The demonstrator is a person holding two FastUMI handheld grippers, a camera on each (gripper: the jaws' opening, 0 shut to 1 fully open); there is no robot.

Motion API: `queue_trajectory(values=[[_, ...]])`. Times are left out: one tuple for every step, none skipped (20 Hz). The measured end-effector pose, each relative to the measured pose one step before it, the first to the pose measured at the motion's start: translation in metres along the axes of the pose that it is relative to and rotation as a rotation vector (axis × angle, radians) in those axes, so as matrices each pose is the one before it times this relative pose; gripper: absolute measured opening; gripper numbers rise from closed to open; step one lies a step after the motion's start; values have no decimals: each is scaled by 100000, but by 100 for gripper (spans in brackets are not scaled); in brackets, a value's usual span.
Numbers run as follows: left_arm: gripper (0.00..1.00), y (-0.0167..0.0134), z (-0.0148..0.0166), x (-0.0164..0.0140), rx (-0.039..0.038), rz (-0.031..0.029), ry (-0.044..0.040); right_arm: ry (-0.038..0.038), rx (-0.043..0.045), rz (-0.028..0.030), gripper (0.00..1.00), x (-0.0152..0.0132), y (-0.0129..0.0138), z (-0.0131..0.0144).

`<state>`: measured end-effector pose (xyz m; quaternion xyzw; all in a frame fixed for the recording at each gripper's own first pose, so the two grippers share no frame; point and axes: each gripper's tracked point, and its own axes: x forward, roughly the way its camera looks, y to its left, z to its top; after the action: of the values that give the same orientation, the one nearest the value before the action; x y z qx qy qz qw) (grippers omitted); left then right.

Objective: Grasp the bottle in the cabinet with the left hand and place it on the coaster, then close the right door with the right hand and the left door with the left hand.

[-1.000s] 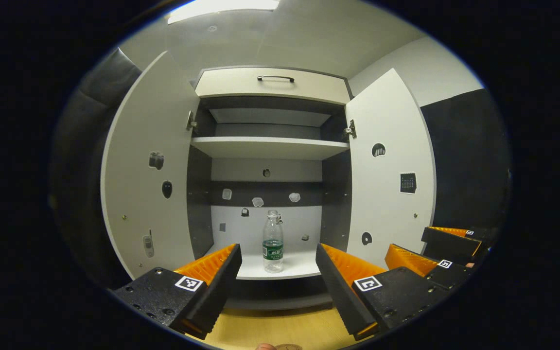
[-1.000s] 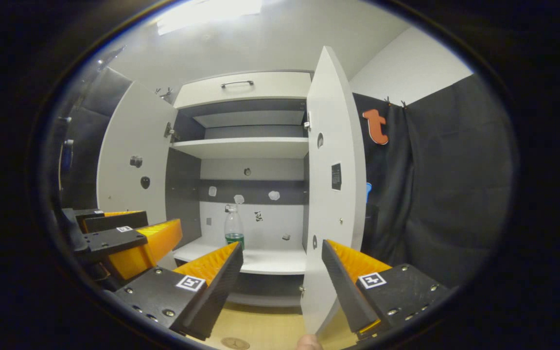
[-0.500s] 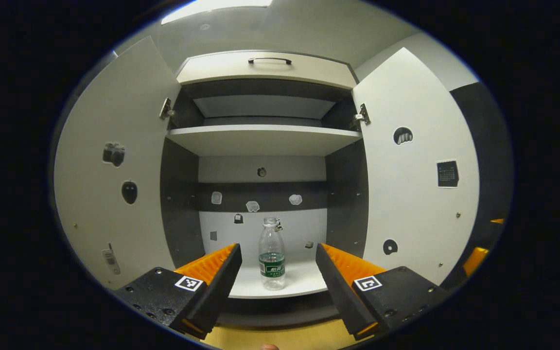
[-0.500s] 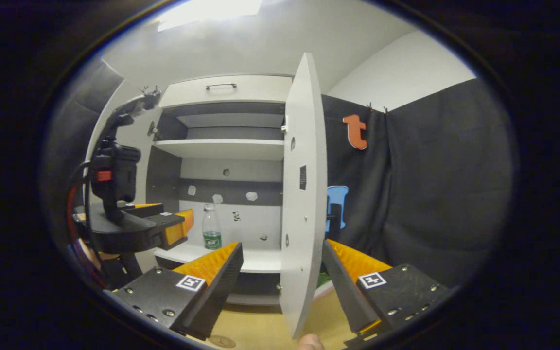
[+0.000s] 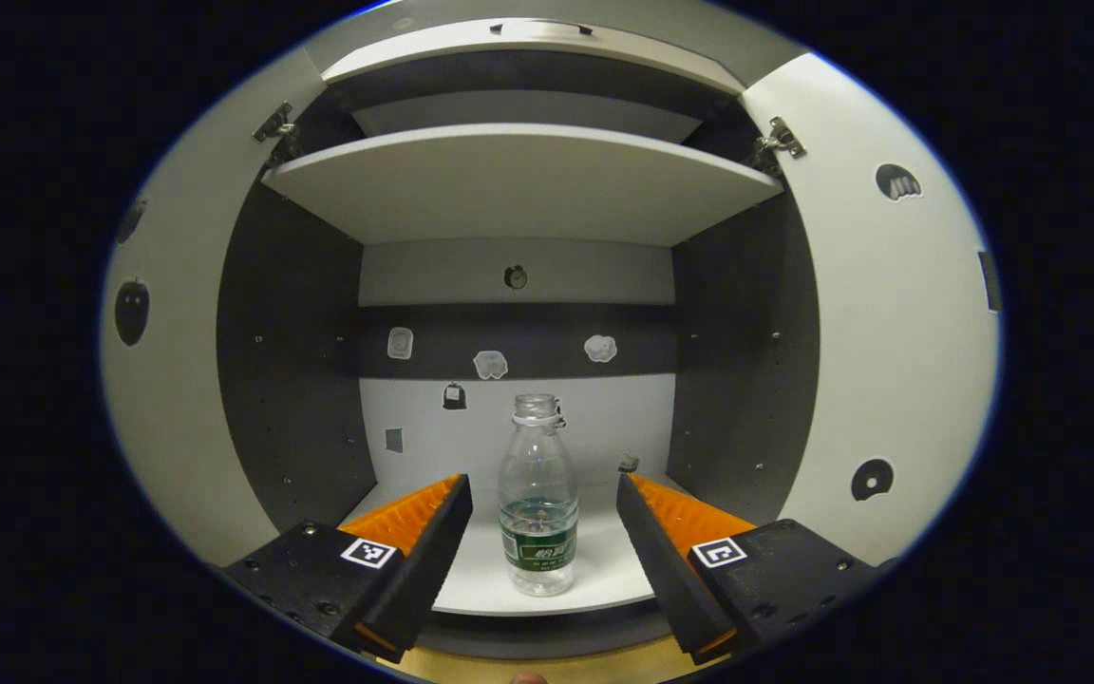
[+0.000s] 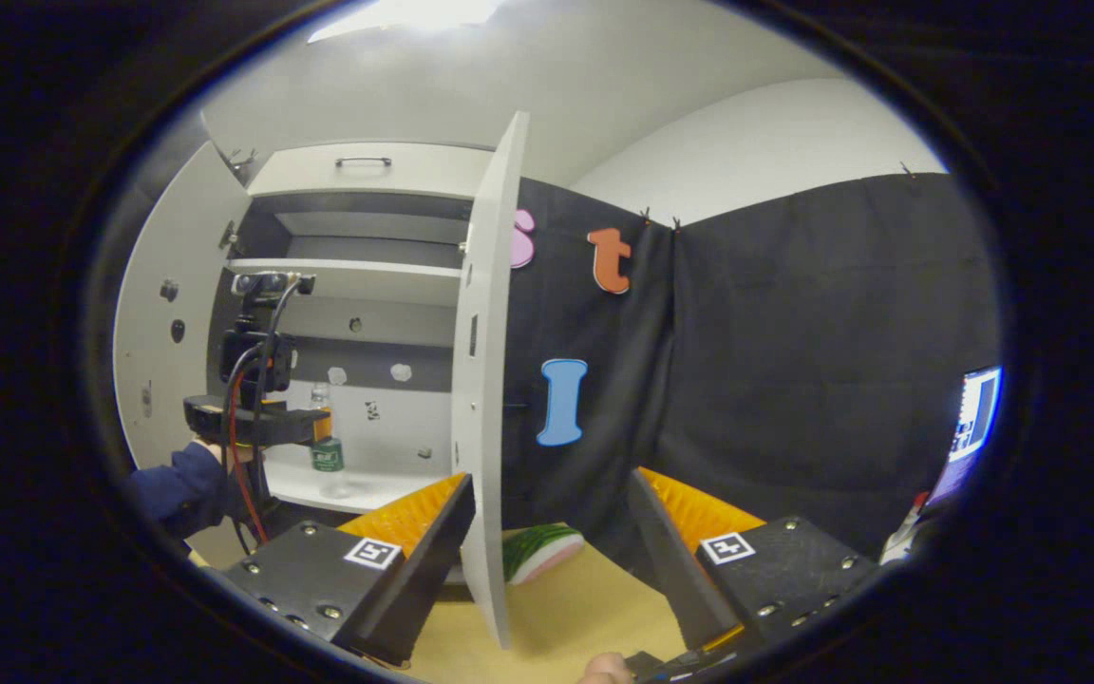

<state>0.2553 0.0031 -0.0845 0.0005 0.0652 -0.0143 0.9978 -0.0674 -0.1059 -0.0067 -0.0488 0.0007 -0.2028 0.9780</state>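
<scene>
**Left gripper view: bottle lined up between spread fingers inside open cabinet**

Left gripper view frames the left gripper with its jaws released and spread wide, nothing held between them. The clear bottle is seen standing upright on the lower shelf of the cabinet, centred in the gap and apparently just ahead of the fingertips, not yet touched. The wide spread seems chosen so that the bottle's body can be enclosed from both sides without being knocked. Above, the upper shelf is shown, with the left door and right door swung fully back to give access.

In the right gripper view, the right gripper is likewise shown unclenched and empty, held low over the wooden table beside the right door's outer edge, presumably waiting for its closing turn. The left gripper is caught reaching into the cabinet beside the bottle, a sleeve behind it. A watermelon-patterned item, possibly the coaster, lies on the table.
</scene>
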Motion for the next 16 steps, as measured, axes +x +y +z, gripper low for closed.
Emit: queue_trajectory(values=[[97,250,-424,873,-108,501,824,366,-549,-1656,96,-57,-555,-133],[97,181,-433,799,218,258,908,386,-508,-1581,96,-26,-623,-265],[97,140,-272,765,245,128,956,466,-467,-1378,96,-15,-423,-233],[97,-20,-205,770,42,-196,756,522,-269,-1118,99,37,-385,-268],[98,-74,-91,685,55,-215,577,608,-32,-842,96,-38,-193,-253],[98,1,55,584,427,345,191,720,287,-422,99,0,-146,-280],[98,188,37,548,561,701,184,792,455,-58,99,9,49,-235],[98,54,207,461,450,243,-400,700,378,66,99,60,-64,-268],[97,-309,106,472,292,-1524,210,491,295,19,99,125,46,-141],[97,-184,-110,269,-16,-1139,957,89,204,-17,99,79,-62,-77],[95,-26,-5,243,-164,-30,201,31,207,-52,99,101,-30,-33],[89,91,107,266,140,263,-360,-51,296,132,99,50,-86,-51],[79,-26,-43,-77,-337,-121,-144,30,265,218,99,97,57,-40],[79,-31,40,198,-374,-385,-197,147,269,307,99,164,5,-95],[78,-51,34,49,-235,-521,-217,382,173,409,99,50,61,-118],[79,-23,-67,4,128,-584,63,233,248,524,99,115,-11,-115]])
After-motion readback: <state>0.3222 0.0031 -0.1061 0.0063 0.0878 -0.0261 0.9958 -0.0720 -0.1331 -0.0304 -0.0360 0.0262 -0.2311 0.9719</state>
